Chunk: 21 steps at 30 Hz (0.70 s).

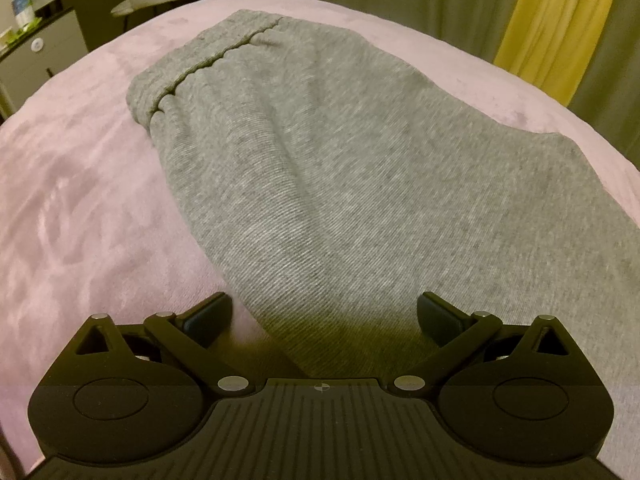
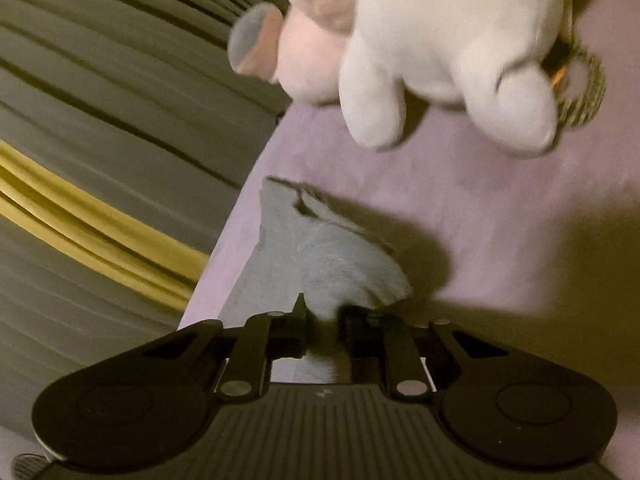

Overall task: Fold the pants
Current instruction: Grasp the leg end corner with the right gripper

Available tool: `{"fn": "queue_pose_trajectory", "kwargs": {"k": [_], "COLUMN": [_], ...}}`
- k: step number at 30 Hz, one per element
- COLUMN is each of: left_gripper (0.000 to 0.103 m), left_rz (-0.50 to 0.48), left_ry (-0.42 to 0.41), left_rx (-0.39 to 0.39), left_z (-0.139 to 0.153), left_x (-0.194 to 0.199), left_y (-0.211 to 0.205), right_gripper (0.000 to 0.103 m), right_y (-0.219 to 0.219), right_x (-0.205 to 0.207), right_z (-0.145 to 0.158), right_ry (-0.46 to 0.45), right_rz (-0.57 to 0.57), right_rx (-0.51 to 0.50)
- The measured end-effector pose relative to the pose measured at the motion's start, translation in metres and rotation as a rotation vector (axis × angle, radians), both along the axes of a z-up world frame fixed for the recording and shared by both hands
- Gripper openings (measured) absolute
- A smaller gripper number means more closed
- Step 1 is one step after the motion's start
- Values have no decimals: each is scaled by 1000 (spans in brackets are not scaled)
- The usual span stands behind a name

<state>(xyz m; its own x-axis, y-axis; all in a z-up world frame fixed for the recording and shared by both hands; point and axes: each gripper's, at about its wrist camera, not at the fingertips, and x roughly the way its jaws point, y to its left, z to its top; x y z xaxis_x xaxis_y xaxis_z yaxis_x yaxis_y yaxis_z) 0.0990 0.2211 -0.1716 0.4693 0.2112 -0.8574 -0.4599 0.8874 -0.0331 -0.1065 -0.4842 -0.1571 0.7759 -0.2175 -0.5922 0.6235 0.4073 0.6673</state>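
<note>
Grey sweatpants (image 1: pixel 320 168) lie on a pink blanket (image 1: pixel 88 184), with the elastic waistband (image 1: pixel 200 56) at the far left in the left wrist view. My left gripper (image 1: pixel 324 314) hovers open over the near part of the pants, nothing between its fingers. In the right wrist view, a bunched end of the grey pants (image 2: pixel 320 256) rises from the blanket (image 2: pixel 500 216) into my right gripper (image 2: pixel 323 320), whose jaws are pinched shut on the fabric. Which part of the pants this end is cannot be told.
A white and pink plush toy (image 2: pixel 432 40) lies on the blanket just beyond the right gripper. Grey and yellow curtains (image 2: pixel 100 160) hang past the bed's edge. A cabinet and a chair (image 1: pixel 52 20) stand beyond the bed at the far left.
</note>
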Motion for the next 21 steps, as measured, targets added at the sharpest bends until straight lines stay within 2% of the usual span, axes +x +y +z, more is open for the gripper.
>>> {"fn": "queue_pose_trajectory", "kwargs": {"k": [3, 6, 10, 18, 21], "left_gripper": [103, 103, 103, 103, 103], "left_rz": [0, 0, 0, 1, 1], "left_ry": [1, 1, 2, 6, 7], "left_rx": [0, -5, -5, -4, -1], "left_z": [0, 0, 0, -1, -1], "left_x": [0, 0, 0, 1, 1], "left_y": [0, 0, 0, 1, 0], "right_gripper": [15, 21, 24, 25, 32], "right_y": [8, 2, -12, -24, -29], "right_x": [-2, -6, -24, -20, -3], "right_z": [5, -11, -37, -53, -53], "right_ry": [81, 109, -7, -102, -119], "right_rz": [7, 5, -44, -23, 3], "right_rx": [-81, 2, 171, 211, 210]}}
